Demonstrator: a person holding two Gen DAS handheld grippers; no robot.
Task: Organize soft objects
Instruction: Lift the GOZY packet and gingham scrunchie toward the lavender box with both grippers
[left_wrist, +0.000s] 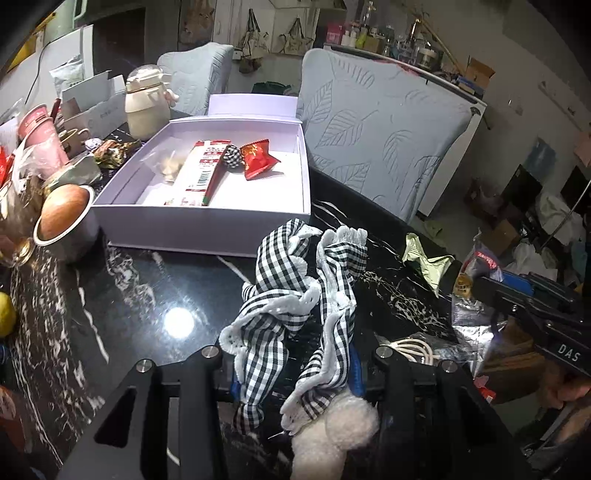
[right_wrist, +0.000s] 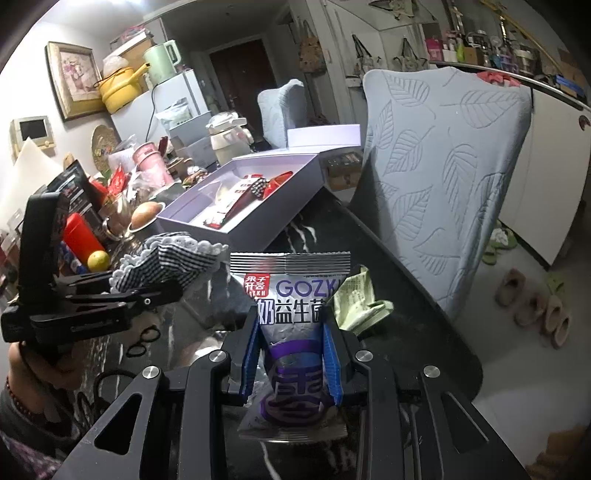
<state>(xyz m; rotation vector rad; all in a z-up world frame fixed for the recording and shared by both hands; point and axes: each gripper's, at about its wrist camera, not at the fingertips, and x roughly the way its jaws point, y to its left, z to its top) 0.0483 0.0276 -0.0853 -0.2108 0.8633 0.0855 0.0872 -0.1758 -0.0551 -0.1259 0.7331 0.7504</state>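
**Both grippers loaded, box waiting**

The step in hand looks like carrying: each gripper has a soft item and the pale open box (left_wrist: 207, 218) is the likely destination. The left gripper (left_wrist: 295, 369) is clenched on a gingham cloth with a lace edge (left_wrist: 295, 288), which stands up between its fingers with a white fluffy part at the base (a soft toy's, perhaps; I cannot tell). The right gripper (right_wrist: 291, 350) is clamped on a silver snack pouch (right_wrist: 291, 295), blue pads pressing both sides, held above the dark marble table (left_wrist: 147, 295).

Next, I judge, each load must travel over the box wall and be let go inside without snagging the rim.

Counted: 2 grippers, 1 cloth, 1 pouch, 1 box. Inside the box: 1 long red-and-white packet (left_wrist: 201, 173), 1 red wrapper (left_wrist: 258, 157), 1 small checked item (left_wrist: 232, 156), 1 clear bag (left_wrist: 166, 162). On the table: 1 crumpled green wrapper (left_wrist: 428, 262).
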